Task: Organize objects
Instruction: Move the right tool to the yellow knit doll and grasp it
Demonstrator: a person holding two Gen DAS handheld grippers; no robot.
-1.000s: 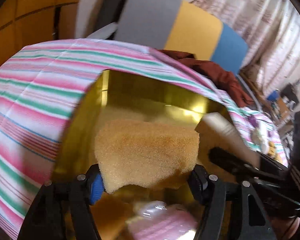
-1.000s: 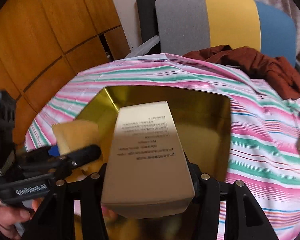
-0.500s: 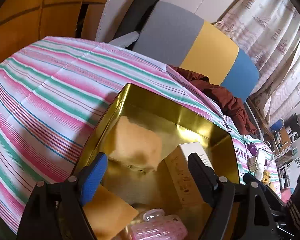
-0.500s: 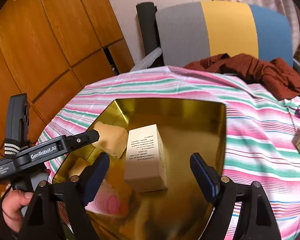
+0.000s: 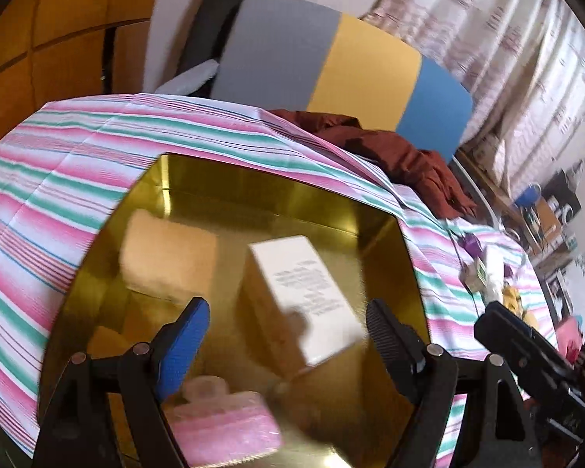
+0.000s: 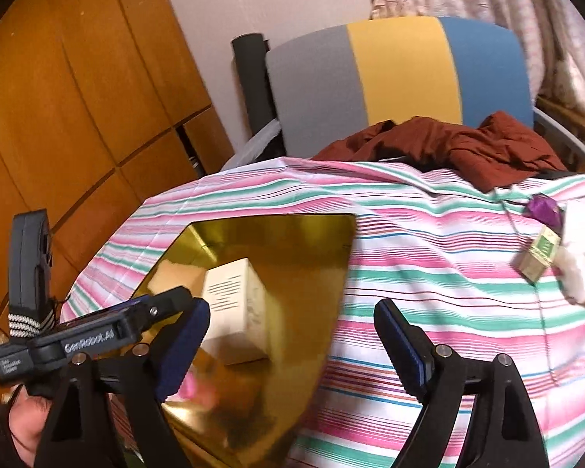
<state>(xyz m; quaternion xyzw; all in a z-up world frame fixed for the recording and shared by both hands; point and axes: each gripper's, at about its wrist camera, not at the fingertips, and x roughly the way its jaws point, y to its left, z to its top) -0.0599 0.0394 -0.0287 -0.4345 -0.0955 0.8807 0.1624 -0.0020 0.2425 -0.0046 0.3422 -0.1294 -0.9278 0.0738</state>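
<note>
Striped pink-and-green cloth (image 5: 58, 179) covers the counter under a shiny gold tin (image 5: 292, 202). Both hand-held grippers, left (image 5: 286, 321) and right (image 6: 292, 323), gape empty, the right's jaws having just widened. Ahead of the left one, inside the tin, stand a white printed carton (image 5: 304, 296) and a tan sponge (image 5: 167, 257).

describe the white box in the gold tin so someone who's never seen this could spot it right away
On the pink and green striped cloth sits a shiny gold tin. Inside it, right of a tan sponge, stands the white box. It alone is hard-edged and has small dark print on one face; the pink roller nearer the camera is soft and rounded.

Empty tongs (image 5: 286, 325) above gold tin (image 5: 386, 241)
</note>
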